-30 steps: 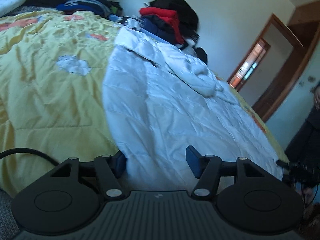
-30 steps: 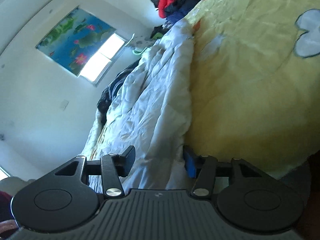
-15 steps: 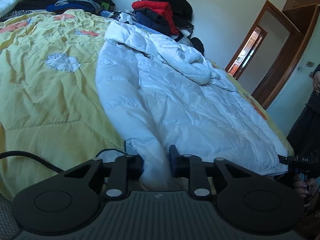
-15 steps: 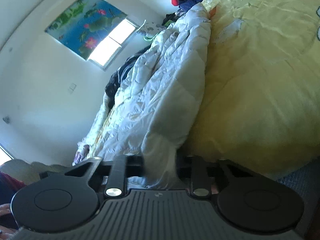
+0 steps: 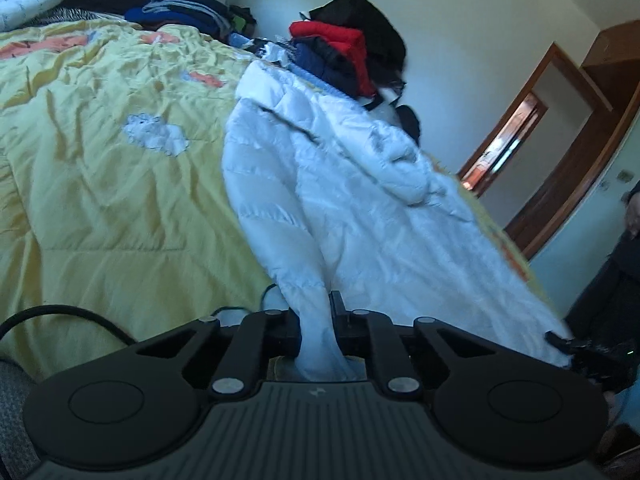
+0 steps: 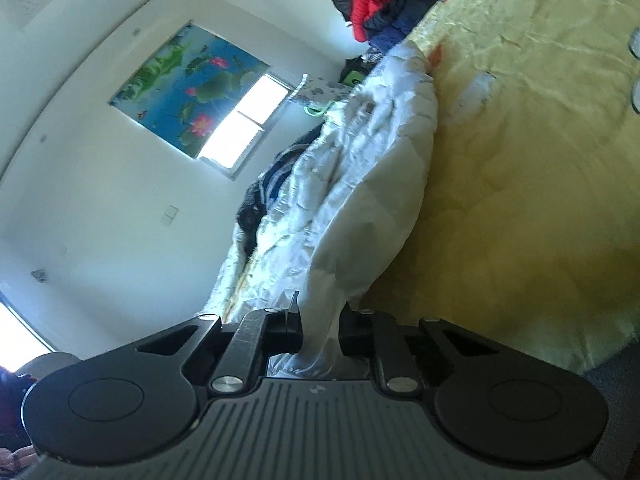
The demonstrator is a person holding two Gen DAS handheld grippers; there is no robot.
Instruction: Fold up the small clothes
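A white puffer jacket [image 5: 360, 200] lies on a yellow quilt [image 5: 100, 168] covering the bed. My left gripper [image 5: 316, 320] is shut on the jacket's near edge, and the fabric is bunched between its fingers and lifted off the quilt. In the right wrist view the jacket [image 6: 360, 200] runs away along the yellow quilt [image 6: 540, 160]. My right gripper [image 6: 320, 324] is shut on another part of the jacket's edge, which is also raised. The right gripper also shows in the left wrist view [image 5: 576, 348] at the jacket's far lower corner.
A pile of red, navy and black clothes [image 5: 352, 52] sits at the far end of the bed, with another dark pile [image 5: 168, 8] to its left. A wooden door frame [image 5: 560, 152] stands at the right. A window and flower picture [image 6: 208, 100] are on the wall.
Both grippers went from open beside the jacket's edge to shut on it. Since then both have lifted the gripped fabric up off the quilt.
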